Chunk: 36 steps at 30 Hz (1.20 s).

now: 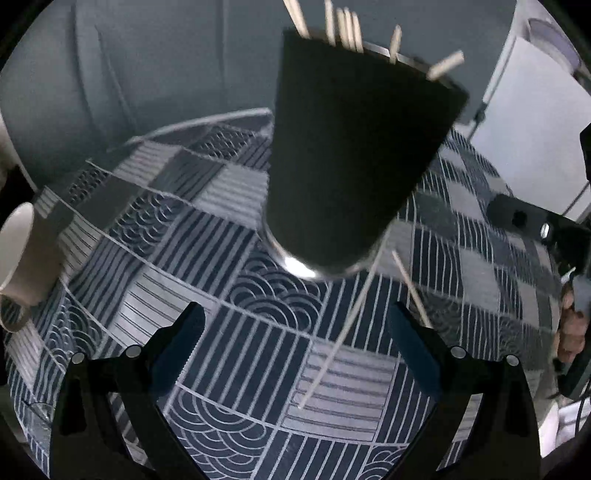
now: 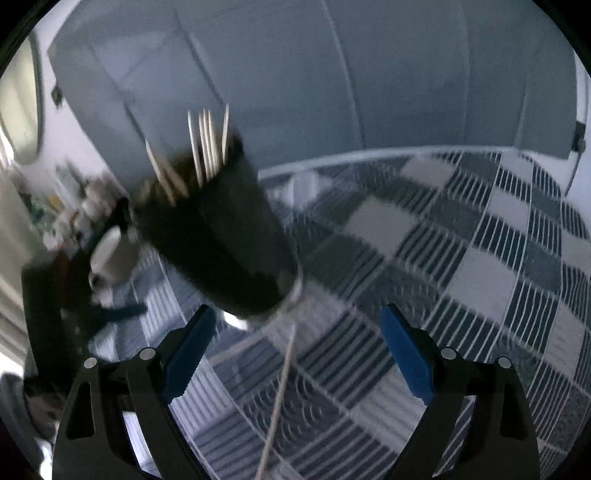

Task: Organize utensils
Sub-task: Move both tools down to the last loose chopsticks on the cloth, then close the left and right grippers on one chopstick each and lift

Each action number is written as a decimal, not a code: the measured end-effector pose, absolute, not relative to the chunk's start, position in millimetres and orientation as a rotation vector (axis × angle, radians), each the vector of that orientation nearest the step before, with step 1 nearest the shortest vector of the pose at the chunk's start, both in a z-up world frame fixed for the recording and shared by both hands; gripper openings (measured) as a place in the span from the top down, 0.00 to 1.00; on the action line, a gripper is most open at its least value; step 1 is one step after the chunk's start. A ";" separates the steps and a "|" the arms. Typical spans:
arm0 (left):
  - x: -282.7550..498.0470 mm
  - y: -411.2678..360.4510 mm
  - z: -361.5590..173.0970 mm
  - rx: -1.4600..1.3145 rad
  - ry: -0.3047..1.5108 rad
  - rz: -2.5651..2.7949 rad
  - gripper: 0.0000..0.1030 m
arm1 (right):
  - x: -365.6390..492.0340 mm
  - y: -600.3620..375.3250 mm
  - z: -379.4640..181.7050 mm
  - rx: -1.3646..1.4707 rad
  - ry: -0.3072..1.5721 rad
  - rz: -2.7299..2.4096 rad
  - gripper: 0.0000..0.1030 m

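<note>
A tall black cup [image 1: 354, 147] stands on the patterned tablecloth [image 1: 229, 229], with several pale wooden chopsticks [image 1: 347, 29] sticking out of its top. Two loose chopsticks lie on the cloth: a long one [image 1: 340, 339] and a shorter one [image 1: 412, 288] to its right. My left gripper [image 1: 295, 343] is open just short of the cup, nothing between its fingers. In the right wrist view the same cup [image 2: 221, 236] is blurred at the left, and a loose chopstick [image 2: 279, 398] runs between the fingers of my open right gripper [image 2: 299, 350].
A white mug [image 1: 22, 258] sits at the left table edge, also the mug [image 2: 110, 254] left of the cup. The other gripper's black body [image 1: 546, 229] and a hand [image 1: 572, 332] are at the right. A grey wall lies beyond the table's far edge.
</note>
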<state>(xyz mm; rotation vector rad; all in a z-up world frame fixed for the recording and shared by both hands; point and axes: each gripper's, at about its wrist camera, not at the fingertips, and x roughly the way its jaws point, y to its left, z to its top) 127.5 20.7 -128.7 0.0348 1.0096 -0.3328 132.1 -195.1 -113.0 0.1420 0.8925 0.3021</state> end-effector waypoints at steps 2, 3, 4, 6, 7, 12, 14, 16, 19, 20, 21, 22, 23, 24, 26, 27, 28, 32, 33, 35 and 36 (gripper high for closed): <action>127.3 16.6 -136.5 0.041 1.030 -0.344 0.06 | 129.1 -193.4 -126.3 0.118 0.932 0.296 0.16; 127.0 14.4 -139.5 0.048 1.038 -0.350 0.06 | 127.8 -192.5 -132.7 0.106 0.952 0.290 0.16; 126.7 11.8 -142.2 0.060 1.043 -0.355 0.07 | 126.3 -192.3 -138.9 0.100 0.970 0.278 0.16; 126.9 5.0 -147.8 0.101 1.052 -0.361 0.12 | 123.9 -193.1 -146.1 0.103 0.991 0.268 0.16; 127.6 0.7 -151.5 0.132 1.063 -0.362 0.17 | 122.9 -193.9 -150.6 0.107 1.005 0.258 0.16; 130.1 -9.1 -163.9 0.239 1.074 -0.347 0.28 | 123.2 -189.0 -167.4 0.103 1.070 0.232 0.16; 130.2 -8.2 -163.2 0.238 1.073 -0.350 0.28 | 124.4 -181.2 -171.1 0.075 1.085 0.232 0.16; 131.3 -6.1 -163.4 0.226 1.078 -0.357 0.29 | 127.7 -174.1 -177.1 0.038 1.111 0.213 0.16; 126.6 -8.9 -161.4 0.243 1.056 -0.383 0.54 | 134.5 -169.0 -188.8 0.022 1.174 0.171 0.15; 125.1 -12.0 -160.5 0.245 1.052 -0.397 0.58 | 135.2 -166.8 -189.7 0.001 1.174 0.154 0.16; 123.7 -15.0 -160.1 0.250 1.052 -0.405 0.65 | 136.3 -162.9 -191.1 -0.037 1.187 0.145 0.15; 122.6 -16.5 -159.7 0.249 1.051 -0.414 0.70 | 136.4 -158.9 -192.2 -0.079 1.195 0.143 0.15; 122.7 -16.6 -159.8 0.247 1.053 -0.414 0.71 | 135.8 -155.0 -192.2 -0.120 1.197 0.148 0.18; 123.4 -16.6 -159.9 0.241 1.059 -0.413 0.72 | 137.1 -157.0 -192.3 -0.109 1.212 0.153 0.18; 123.8 -16.8 -159.5 0.229 1.072 -0.410 0.79 | 138.4 -161.3 -190.1 -0.113 1.214 0.150 0.25; 123.4 -16.5 -159.4 0.227 1.077 -0.413 0.85 | 138.7 -163.4 -189.3 -0.115 1.213 0.153 0.31; 122.7 -16.3 -159.4 0.225 1.083 -0.419 0.91 | 138.7 -166.3 -187.8 -0.120 1.211 0.157 0.38; 114.7 -11.6 -159.4 0.204 1.105 -0.431 0.92 | 136.1 -175.9 -182.5 -0.132 1.194 0.165 0.76; 113.0 -11.1 -159.3 0.204 1.111 -0.431 0.92 | 135.7 -177.9 -182.3 -0.143 1.193 0.168 0.84; 108.5 -10.7 -159.1 0.214 1.116 -0.435 0.93 | 135.6 -183.2 -183.0 -0.151 1.200 0.169 0.92; 106.1 -9.8 -158.8 0.213 1.122 -0.437 0.93 | 135.5 -185.7 -183.3 -0.149 1.204 0.169 0.93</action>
